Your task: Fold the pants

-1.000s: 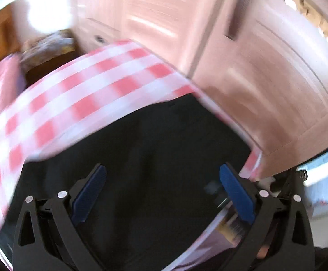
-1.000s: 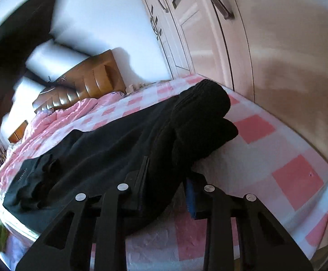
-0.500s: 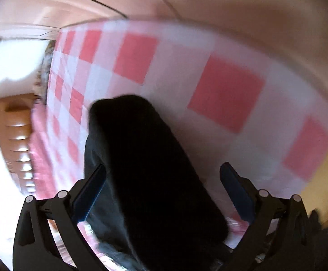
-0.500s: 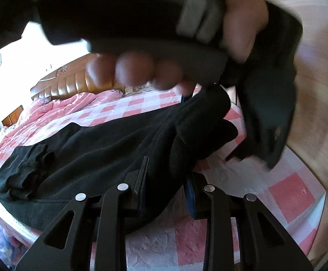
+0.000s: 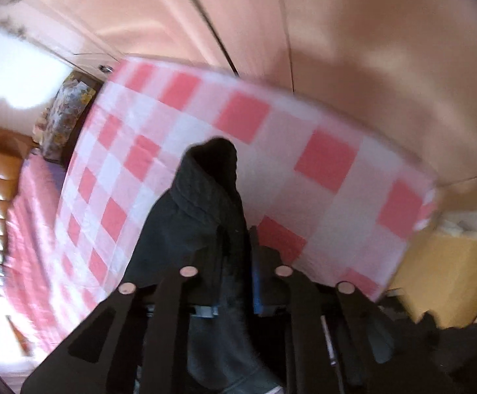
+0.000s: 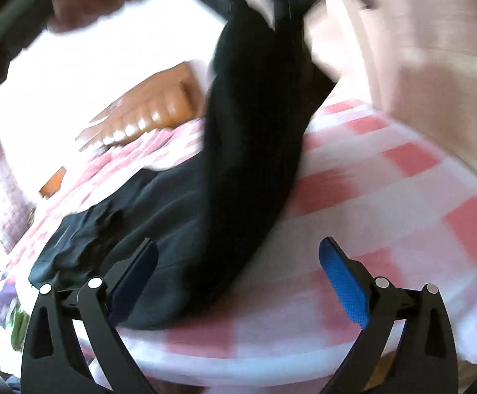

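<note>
The black pants (image 6: 179,229) lie across the bed with the pink-and-white checked sheet (image 6: 402,197). One leg end (image 6: 258,98) is lifted up off the bed toward the top of the right wrist view. In the left wrist view my left gripper (image 5: 235,262) is shut on the black leg fabric (image 5: 202,203), which hangs forward over the sheet (image 5: 271,151). My right gripper (image 6: 237,272) is open and empty, with its jaws wide apart just above the pants near the bed's edge.
A brown padded headboard (image 6: 153,108) stands at the far end of the bed. Pale wooden wardrobe doors (image 5: 337,32) run close along the bed's side. A yellow box (image 5: 445,269) sits by the bed's corner. A pink quilt (image 5: 31,216) covers the head end.
My left gripper has closed on the pants leg and lifted it. My right gripper has let go of the pants and opened wide.
</note>
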### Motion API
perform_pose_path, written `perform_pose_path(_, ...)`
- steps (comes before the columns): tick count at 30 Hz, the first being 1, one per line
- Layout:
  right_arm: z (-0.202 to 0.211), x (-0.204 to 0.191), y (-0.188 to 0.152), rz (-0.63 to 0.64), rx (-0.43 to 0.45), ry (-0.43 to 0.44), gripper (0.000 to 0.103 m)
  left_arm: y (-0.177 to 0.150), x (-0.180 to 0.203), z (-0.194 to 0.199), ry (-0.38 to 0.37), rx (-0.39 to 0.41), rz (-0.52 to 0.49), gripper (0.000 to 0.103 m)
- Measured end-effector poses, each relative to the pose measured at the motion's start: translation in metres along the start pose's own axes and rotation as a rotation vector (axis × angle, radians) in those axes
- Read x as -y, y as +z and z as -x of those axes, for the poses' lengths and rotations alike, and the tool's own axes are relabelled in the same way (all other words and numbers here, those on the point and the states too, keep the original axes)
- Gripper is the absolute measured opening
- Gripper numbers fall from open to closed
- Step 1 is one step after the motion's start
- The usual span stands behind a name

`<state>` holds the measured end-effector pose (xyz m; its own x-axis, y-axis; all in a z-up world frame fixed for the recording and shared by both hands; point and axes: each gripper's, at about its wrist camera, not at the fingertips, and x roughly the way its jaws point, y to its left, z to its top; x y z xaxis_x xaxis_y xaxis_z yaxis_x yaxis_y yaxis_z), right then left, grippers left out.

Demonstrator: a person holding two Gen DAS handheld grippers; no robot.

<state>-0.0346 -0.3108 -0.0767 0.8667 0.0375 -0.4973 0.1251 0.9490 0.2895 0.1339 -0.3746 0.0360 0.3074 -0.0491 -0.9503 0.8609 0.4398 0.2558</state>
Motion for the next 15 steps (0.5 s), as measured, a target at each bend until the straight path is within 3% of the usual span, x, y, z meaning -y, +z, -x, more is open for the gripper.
perform_pose_path(2, -0.009, -0.026, 0.000, 0.070, -0.012, 0.018, 0.098, -0.019, -0.028, 0.044, -0.040, 0.120, 0.082, 0.003)
perform_pose_path(4, -0.019, -0.047, -0.001, 0.137, -0.009, -0.040, 0.099, -0.050, -0.061, 0.092, -0.106, 0.254, 0.181, 0.000)
perform_pose_path(6, -0.035, -0.057, -0.003, 0.192, -0.035, -0.118, 0.099, -0.083, -0.095, 0.120, -0.121, 0.344, 0.245, 0.000)
perform_pose_path(8, -0.036, -0.048, -0.004, 0.134, -0.023, -0.124, 0.099, -0.123, -0.133, 0.136, -0.185, 0.395, 0.350, 0.000)
perform_pose_path(9, -0.034, -0.034, -0.003, 0.043, -0.027, -0.078, 0.099, -0.145, -0.150, 0.137, -0.190, 0.409, 0.404, 0.000)
perform_pose_path(11, -0.027, -0.007, -0.002, -0.125, -0.012, 0.015, 0.098, -0.166, -0.162, 0.127, -0.219, 0.401, 0.449, 0.000)
perform_pose_path(12, -0.021, 0.001, -0.001, -0.162, 0.009, -0.002, 0.098, -0.172, -0.165, 0.119, -0.236, 0.389, 0.467, 0.000)
perform_pose_path(14, -0.014, 0.016, 0.002, -0.208, 0.023, -0.003, 0.098, -0.176, -0.161, 0.097, -0.260, 0.346, 0.465, 0.012)
perform_pose_path(15, -0.011, 0.021, 0.004, -0.226, 0.036, 0.005, 0.098, -0.174, -0.155, 0.090, -0.277, 0.335, 0.457, 0.034)
